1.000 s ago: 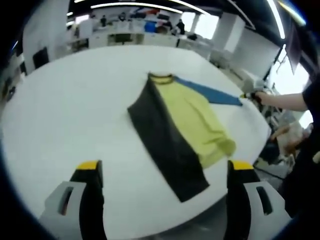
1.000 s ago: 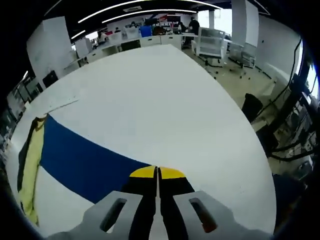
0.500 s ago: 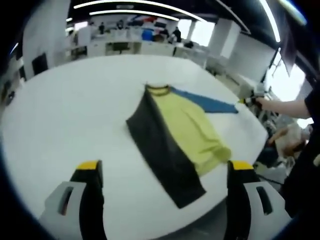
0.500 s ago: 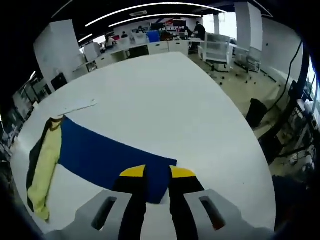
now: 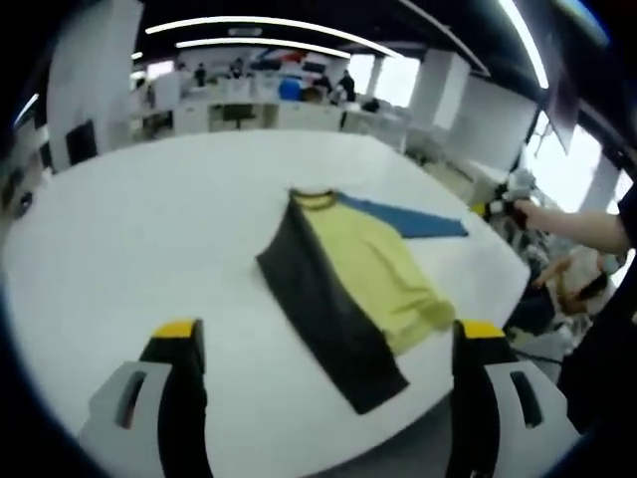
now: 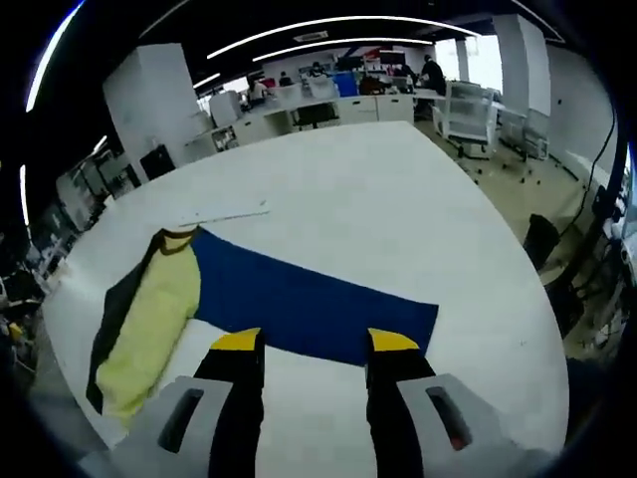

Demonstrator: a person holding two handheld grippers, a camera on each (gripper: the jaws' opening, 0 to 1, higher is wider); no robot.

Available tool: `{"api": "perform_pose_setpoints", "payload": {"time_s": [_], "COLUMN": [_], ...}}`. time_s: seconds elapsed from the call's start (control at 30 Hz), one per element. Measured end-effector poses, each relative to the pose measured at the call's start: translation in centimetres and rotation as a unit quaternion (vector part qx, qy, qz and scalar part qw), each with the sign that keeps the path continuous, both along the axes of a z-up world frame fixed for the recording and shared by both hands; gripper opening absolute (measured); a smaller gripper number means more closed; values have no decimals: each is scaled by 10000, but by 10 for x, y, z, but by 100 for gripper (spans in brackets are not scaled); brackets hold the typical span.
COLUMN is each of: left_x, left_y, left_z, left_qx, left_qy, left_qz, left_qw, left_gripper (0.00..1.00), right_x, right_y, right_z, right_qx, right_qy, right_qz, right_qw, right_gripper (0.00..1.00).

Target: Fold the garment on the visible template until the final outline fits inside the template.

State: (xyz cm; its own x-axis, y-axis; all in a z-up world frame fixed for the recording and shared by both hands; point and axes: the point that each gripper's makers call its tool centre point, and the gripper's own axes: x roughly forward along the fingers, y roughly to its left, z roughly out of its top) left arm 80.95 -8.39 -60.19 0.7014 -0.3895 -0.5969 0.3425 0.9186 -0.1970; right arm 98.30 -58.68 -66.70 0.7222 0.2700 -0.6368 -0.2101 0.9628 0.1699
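Left gripper view looks across a big white table (image 5: 119,229) where the garment (image 5: 348,279) lies flat near the middle, towards the table's right edge. It is a top in three colours: a black panel (image 5: 318,309) running along its near-left side, a yellow-green body (image 5: 383,269) beside that, and a blue sleeve (image 5: 413,217) stretched straight out to the right from the collar (image 5: 314,197). The yellow part looks folded over itself at its lower end, close to the table edge. I cannot make out a template outline under the cloth.

The left gripper (image 5: 328,344) hovers above the near side of the table, well apart from the garment, its two yellow-tipped jaws spread wide with nothing between them. At the far right, a person's arm (image 5: 577,224) reaches in holding the right gripper (image 5: 503,204), just past the tip of the blue sleeve.

From the right gripper view, the same garment (image 6: 229,309) stretches leftward: the blue sleeve (image 6: 318,299) lies flat and extended on the table (image 6: 398,199), its end just ahead of the jaws, with the yellow body (image 6: 149,329) and black panel (image 6: 114,309) at the far left. The right gripper (image 6: 314,344) has its jaws parted, gripping nothing, just short of the sleeve's edge. A thin pale strip (image 6: 224,214) lies on the table beyond the collar. Behind it all are office desks (image 6: 328,100) and ceiling lights.
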Motion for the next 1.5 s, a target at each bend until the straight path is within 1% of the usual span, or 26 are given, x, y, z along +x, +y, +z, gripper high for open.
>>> {"api": "perform_pose_setpoints", "payload": {"time_s": [0.07,0.1,0.23,0.33,0.43,0.5,0.63,0.77,0.87,0.9,0.97,1.0,1.03,1.13,1.27,1.37,1.47,1.5], "left_x": [-1,-2,-1,-1,-3,-6,-11,-15,-18,-19,-20,-20,-20,-21,-23,-24,-28,-29], "left_y": [2,4,14,16,16,14,12,9,8,7,8,8,8,6,3,1,-1,-1], "left_z": [1,1,8,15,16,17,14,12,12,13,13,13,13,13,14,14,10,8], "left_qx": [0,17,124,57,50,31,11,-22,-3,-8,-2,6,5,-2,-29,-50,27,66], "left_qy": [-26,-38,-175,-291,-329,-350,-332,-306,-290,-289,-291,-296,-299,-291,-303,-313,-269,-242], "left_qz": [1,4,82,120,109,86,64,2,-59,-83,-100,-124,-142,-211,-325,-421,-518,-556], "left_qw": [10000,10000,9997,9995,9994,9993,9994,9995,9996,9995,9995,9995,9995,9994,9990,9986,9983,9981], "left_gripper": [99,99,99,99,99,99,99,99,99,99,99,99,99,99,99,99,99,99], "right_x": [-9,-17,-36,-49,-57,-64,-78,-91,-102,-106,-110,-113,-111,-117,-126,-132,-139,-143], "right_y": [10,16,29,35,39,42,49,60,72,77,82,86,83,91,93,96,99,101], "right_z": [8,13,25,34,47,53,54,54,54,55,55,55,55,58,59,60,61,62], "right_qx": [119,147,202,238,433,482,400,490,539,519,499,485,495,545,567,478,405,367], "right_qy": [-65,-114,-182,-234,-355,-428,-457,-541,-637,-686,-713,-760,-789,-912,-1025,-1134,-1263,-1362], "right_qz": [18,23,141,176,115,141,265,418,634,779,885,1006,1088,1273,1469,1651,1824,1918], "right_qw": [9999,9998,9995,9993,9984,9978,9978,9965,9945,9932,9923,9908,9897,9862,9822,9786,9742,9712], "right_gripper": [48,49,52,55,58,59,64,70,74,75,75,76,77,82,89,93,97,98]}}
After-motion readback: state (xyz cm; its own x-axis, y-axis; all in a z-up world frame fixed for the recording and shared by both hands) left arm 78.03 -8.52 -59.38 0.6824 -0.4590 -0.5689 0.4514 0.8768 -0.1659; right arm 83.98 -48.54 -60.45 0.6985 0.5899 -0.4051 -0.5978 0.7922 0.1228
